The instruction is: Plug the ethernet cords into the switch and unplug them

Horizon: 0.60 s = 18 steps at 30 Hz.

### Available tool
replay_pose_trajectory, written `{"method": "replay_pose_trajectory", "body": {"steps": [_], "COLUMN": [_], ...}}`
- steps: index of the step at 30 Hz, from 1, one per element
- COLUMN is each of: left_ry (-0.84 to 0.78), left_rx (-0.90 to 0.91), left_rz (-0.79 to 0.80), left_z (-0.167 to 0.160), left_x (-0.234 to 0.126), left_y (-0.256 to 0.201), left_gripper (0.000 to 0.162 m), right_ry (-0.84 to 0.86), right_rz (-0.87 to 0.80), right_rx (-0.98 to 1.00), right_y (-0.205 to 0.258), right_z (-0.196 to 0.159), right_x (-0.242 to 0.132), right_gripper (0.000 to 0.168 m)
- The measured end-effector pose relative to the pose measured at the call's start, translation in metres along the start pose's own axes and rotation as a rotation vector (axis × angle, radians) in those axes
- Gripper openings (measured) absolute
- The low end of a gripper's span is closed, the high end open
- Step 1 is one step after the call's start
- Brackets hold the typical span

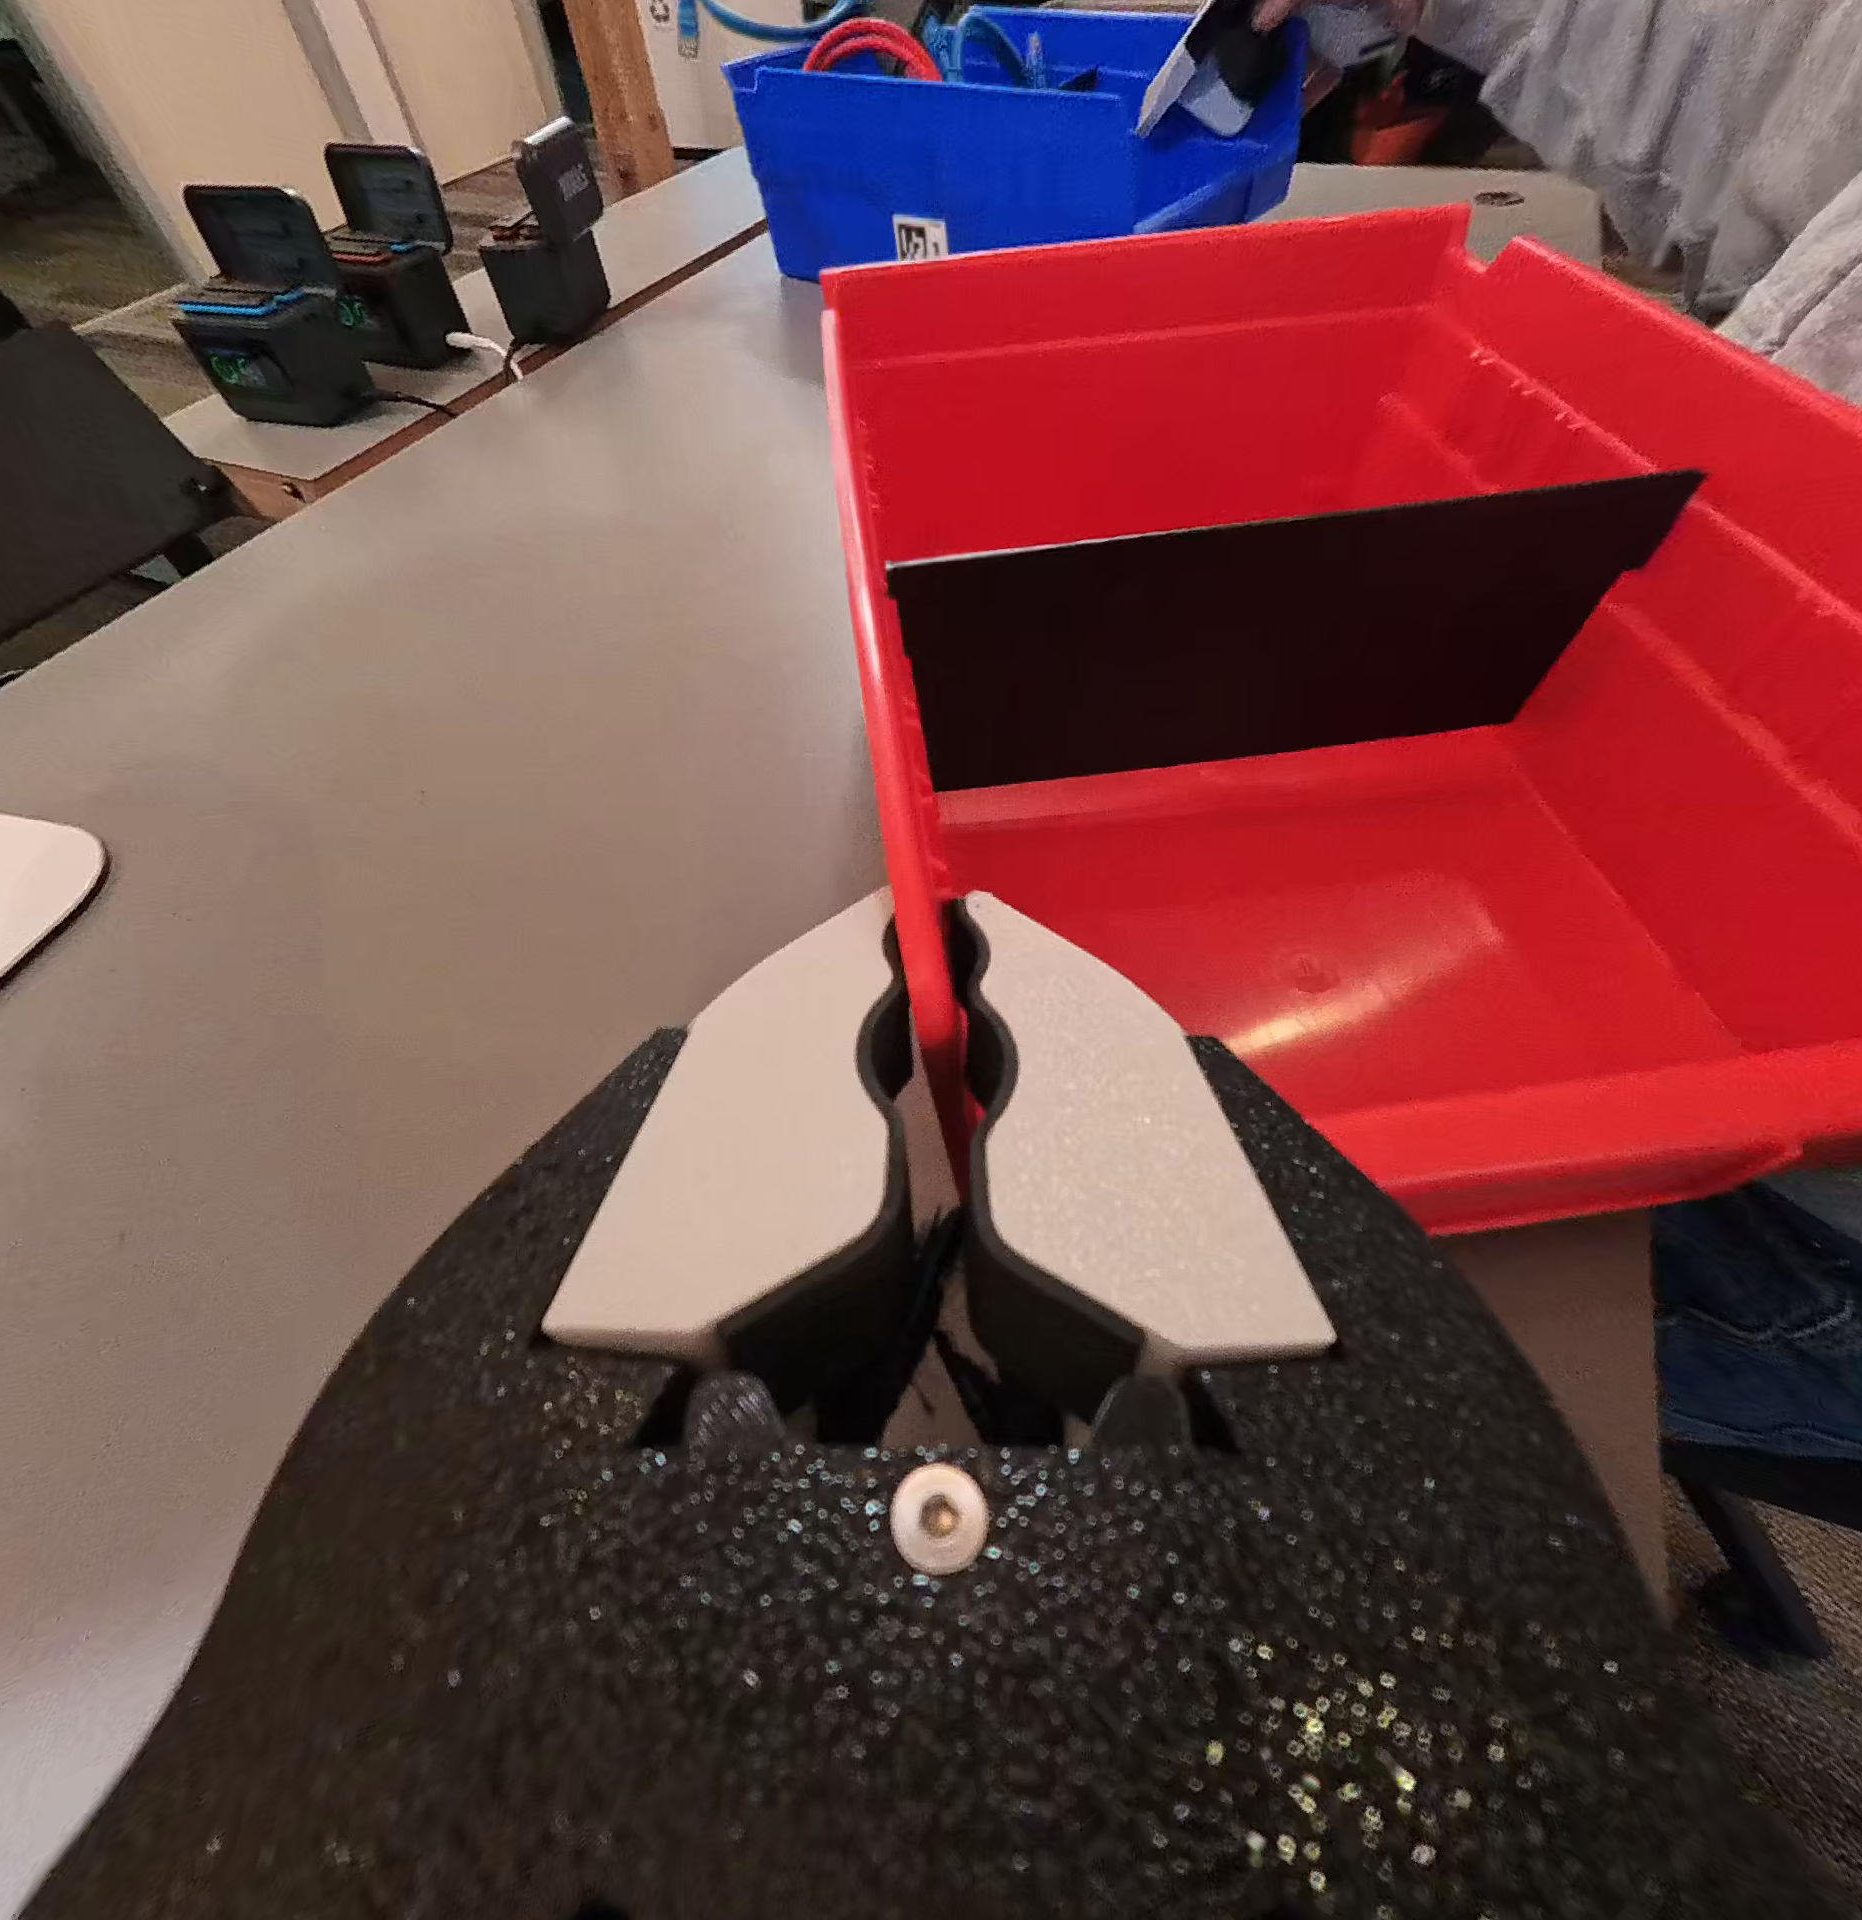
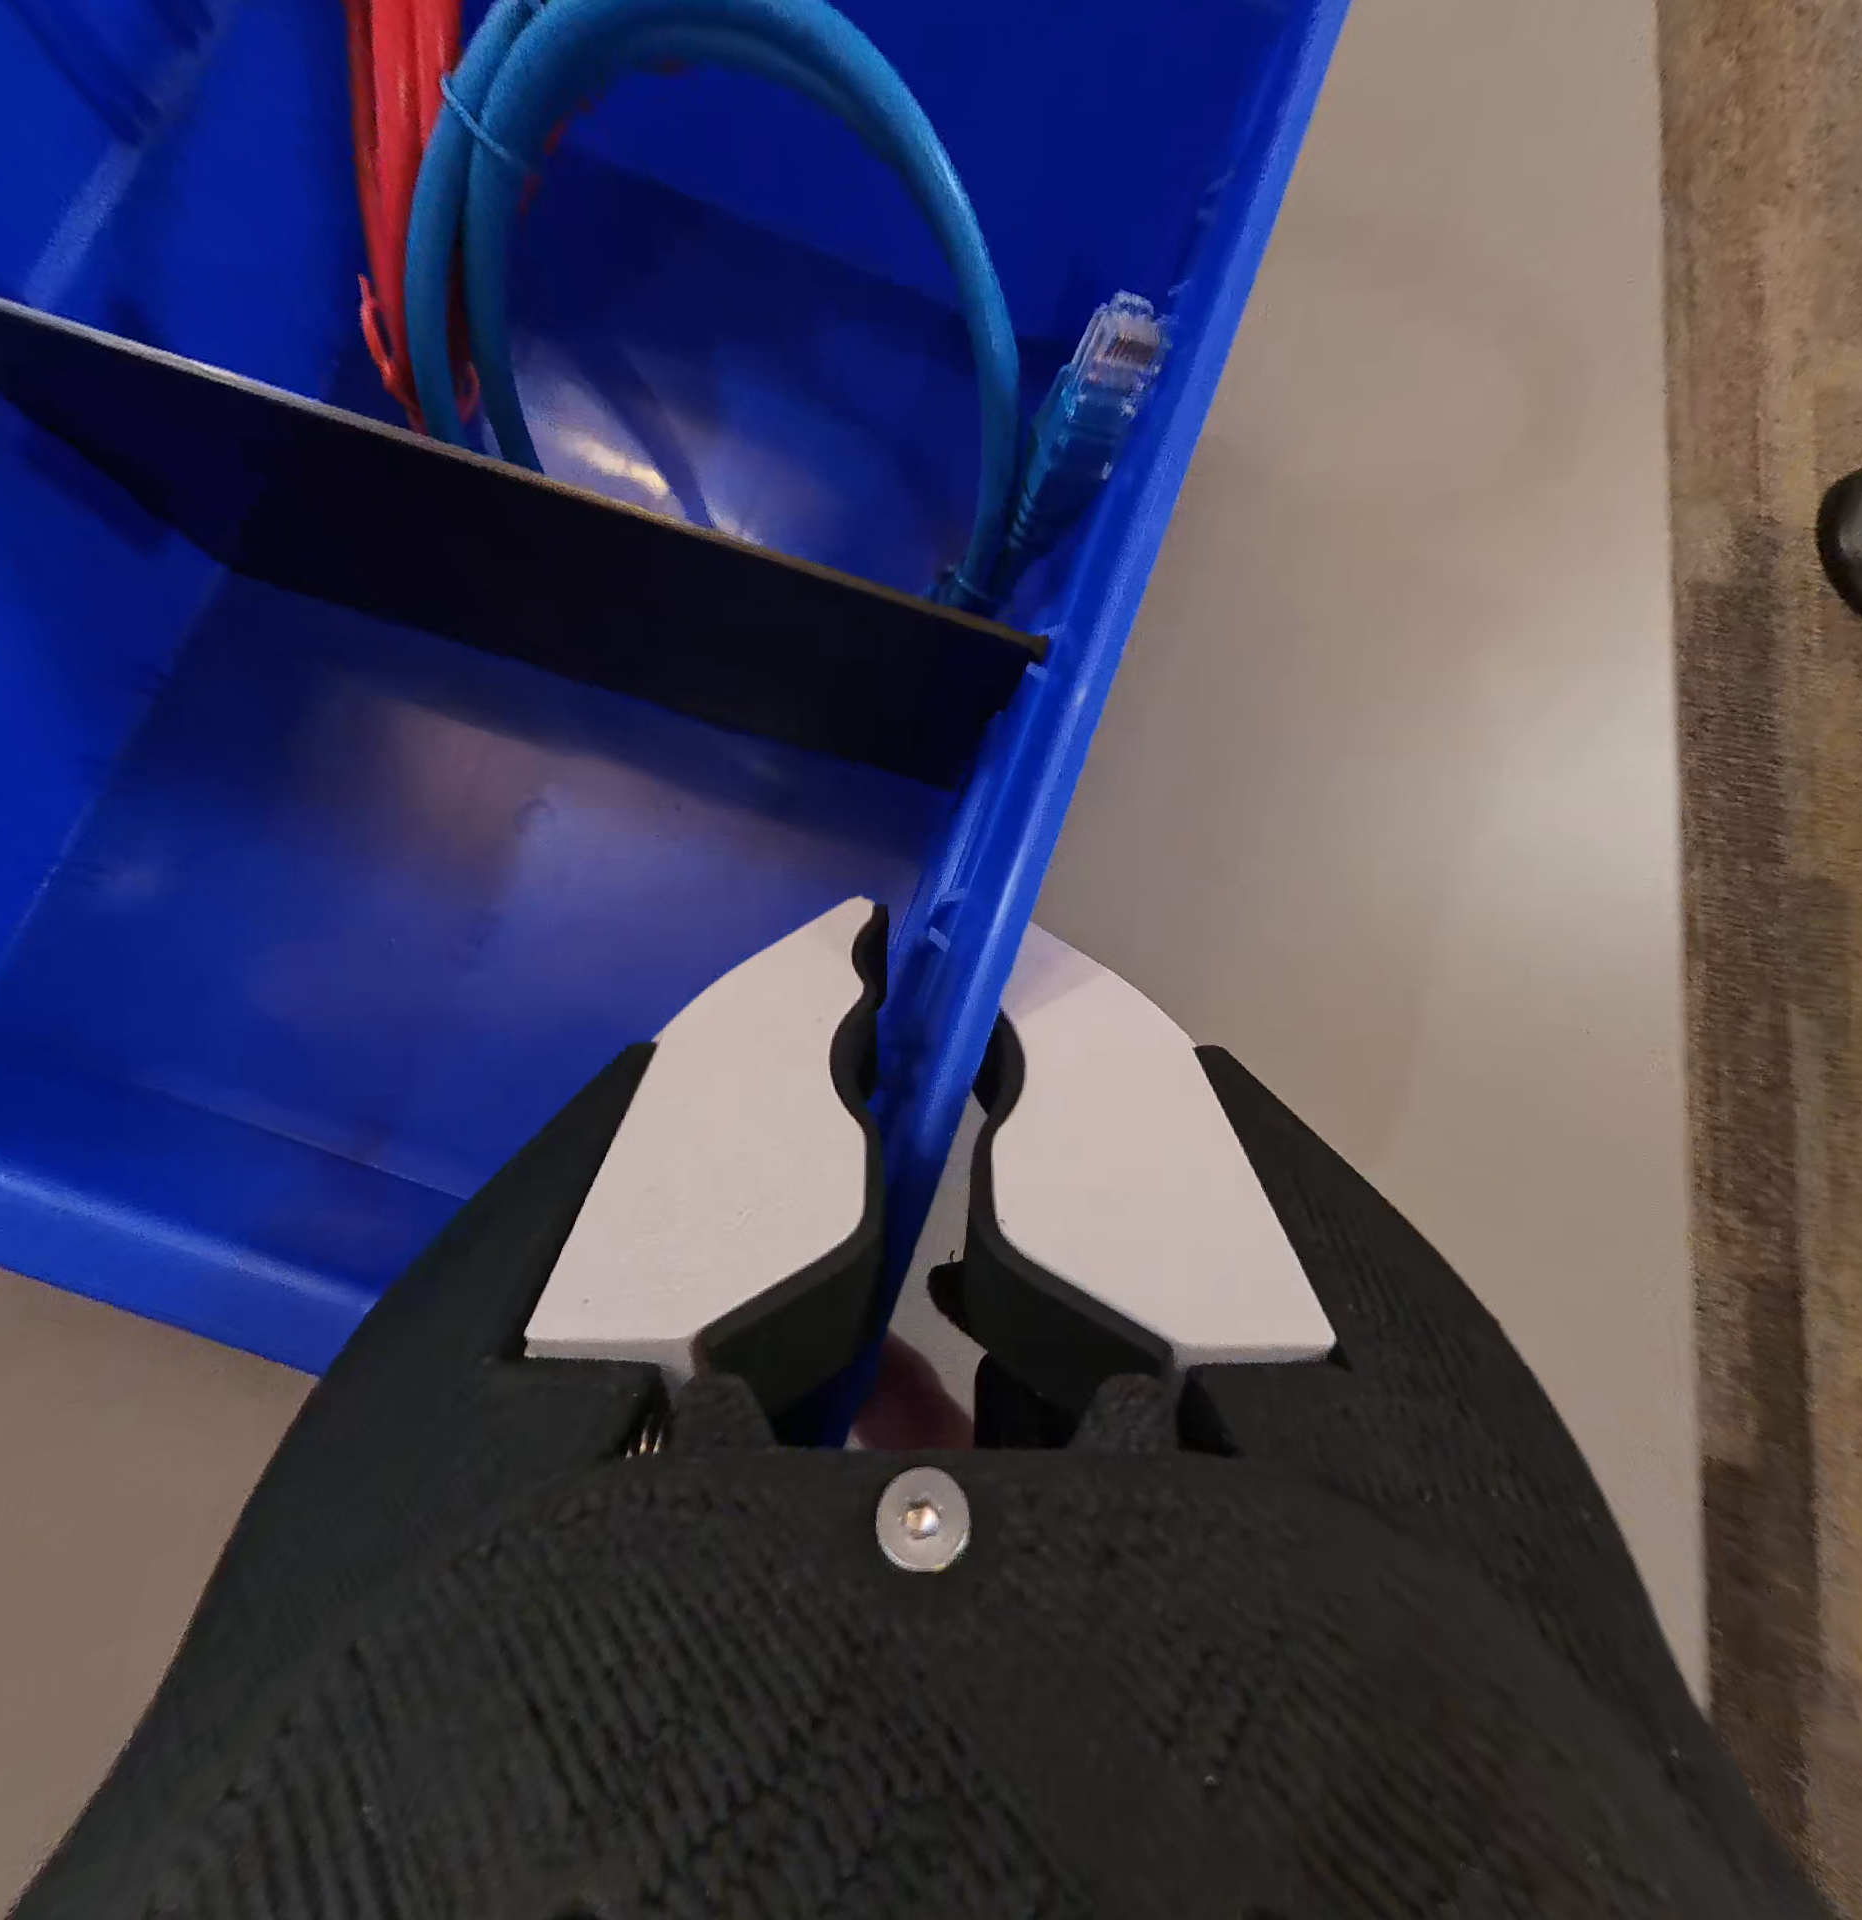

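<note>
The left gripper (image 1: 932, 997) had its jaws clamped on the side wall of one red bin (image 1: 1322, 935), which sat on the grey desk (image 1: 439, 727) near its front edge, its corner overhanging. One black divider (image 1: 1249, 644) split the red bin into two compartments, both bare. Farther along the desk stood one blue bin (image 1: 958, 156), where the right gripper (image 2: 932, 997) had its jaws clamped on the bin's right wall, close to the desk's right edge. A single black divider (image 2: 553, 582) crossed it too; beyond that lay one coiled blue network cable (image 2: 968, 312) and a bundle of red cables (image 2: 392, 187), too many to count. A small black-and-white sticker (image 1: 919, 237) marked the blue bin's front. Three black charger cases (image 1: 387, 281) stood on a second desk at the far left.
</note>
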<state>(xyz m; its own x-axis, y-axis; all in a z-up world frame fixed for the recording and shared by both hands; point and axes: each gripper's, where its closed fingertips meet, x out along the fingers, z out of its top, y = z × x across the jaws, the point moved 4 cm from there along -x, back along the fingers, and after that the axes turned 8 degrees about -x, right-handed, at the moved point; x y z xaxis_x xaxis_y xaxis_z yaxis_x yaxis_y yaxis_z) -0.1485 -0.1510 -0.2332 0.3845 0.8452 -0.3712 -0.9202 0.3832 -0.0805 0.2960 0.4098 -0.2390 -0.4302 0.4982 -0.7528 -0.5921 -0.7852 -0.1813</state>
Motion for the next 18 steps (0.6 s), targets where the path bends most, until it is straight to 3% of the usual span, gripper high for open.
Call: {"method": "replay_pose_trajectory", "body": {"steps": [7, 18], "left_ry": [0.000, -0.024], "left_rx": [-0.010, -0.066], "left_rz": [0.067, 0.145], "left_z": [-0.006, -0.017], "left_x": [-0.015, -0.040], "left_y": [-0.006, -0.014], "left_gripper": [0.004, 0.005], "right_ry": [-0.081, -0.132], "right_rz": [-0.028, 0.072], "right_rx": [-0.005, -0.114], "right_y": [0.065, 0.187], "right_z": [0.013, 0.047], "right_x": [-0.004, -0.006], "right_gripper": [0.011, 0.013]}}
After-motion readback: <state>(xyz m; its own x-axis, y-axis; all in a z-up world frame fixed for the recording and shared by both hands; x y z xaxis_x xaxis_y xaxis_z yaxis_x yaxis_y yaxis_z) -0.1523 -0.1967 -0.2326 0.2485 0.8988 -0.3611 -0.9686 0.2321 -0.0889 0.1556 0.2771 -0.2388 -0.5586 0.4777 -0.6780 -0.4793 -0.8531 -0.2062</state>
